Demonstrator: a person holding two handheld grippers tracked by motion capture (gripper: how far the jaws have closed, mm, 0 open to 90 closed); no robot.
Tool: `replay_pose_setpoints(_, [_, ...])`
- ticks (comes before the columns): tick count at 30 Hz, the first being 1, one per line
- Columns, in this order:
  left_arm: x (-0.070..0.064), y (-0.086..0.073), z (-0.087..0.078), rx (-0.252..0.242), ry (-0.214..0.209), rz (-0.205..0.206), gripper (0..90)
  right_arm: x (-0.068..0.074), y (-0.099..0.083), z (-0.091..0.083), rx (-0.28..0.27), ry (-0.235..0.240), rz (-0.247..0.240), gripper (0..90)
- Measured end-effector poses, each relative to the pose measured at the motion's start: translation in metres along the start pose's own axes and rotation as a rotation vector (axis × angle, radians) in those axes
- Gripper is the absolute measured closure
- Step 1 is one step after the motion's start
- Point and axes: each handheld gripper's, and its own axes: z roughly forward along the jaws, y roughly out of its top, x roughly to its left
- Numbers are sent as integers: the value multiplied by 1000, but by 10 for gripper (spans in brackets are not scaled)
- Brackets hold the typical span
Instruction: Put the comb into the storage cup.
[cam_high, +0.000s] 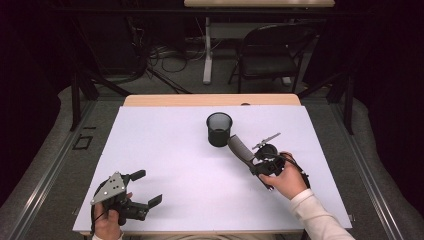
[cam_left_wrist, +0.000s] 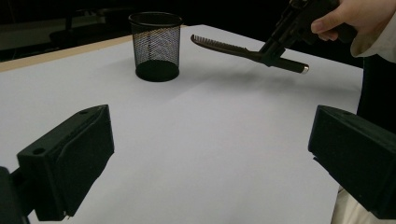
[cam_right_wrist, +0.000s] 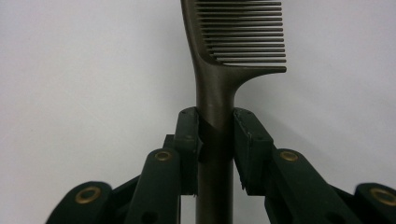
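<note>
The right gripper (cam_right_wrist: 215, 140) is clenched on the handle of a dark comb (cam_right_wrist: 219, 84), holding it in the air above the white table (cam_high: 165, 165). In the left gripper view the comb (cam_left_wrist: 243, 50) lies nearly level, its long axis running from the hand toward the mesh cup (cam_left_wrist: 155, 45), its toothed end pointing at the cup and stopping just short of the rim. The left gripper (cam_high: 142, 187) rests well away from the cup, jaws spread wide, holding nothing.
</note>
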Motion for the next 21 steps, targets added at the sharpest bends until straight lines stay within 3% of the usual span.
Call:
replay_pose_setpoints(1, [0,0,0,0,1,1,5,0,-1,1,-31,1,-1,728])
replay_pose_setpoints(6, [1,0,0,-3,6,-4,5,3,-2,-5,-36,-6,-8,728])
replay_pose_setpoints(11, [0,0,1,-5,1,-5,5,5,-3,-9,-76,-6,-4,728])
replay_pose_setpoints(14, [0,0,4,13,35,-3,5,6,-3,-12,-91,-10,-13,728])
replay_pose_setpoints(21, [1,-1,7,25,31,-33,4,8,-5,-18,-125,-15,-17,728])
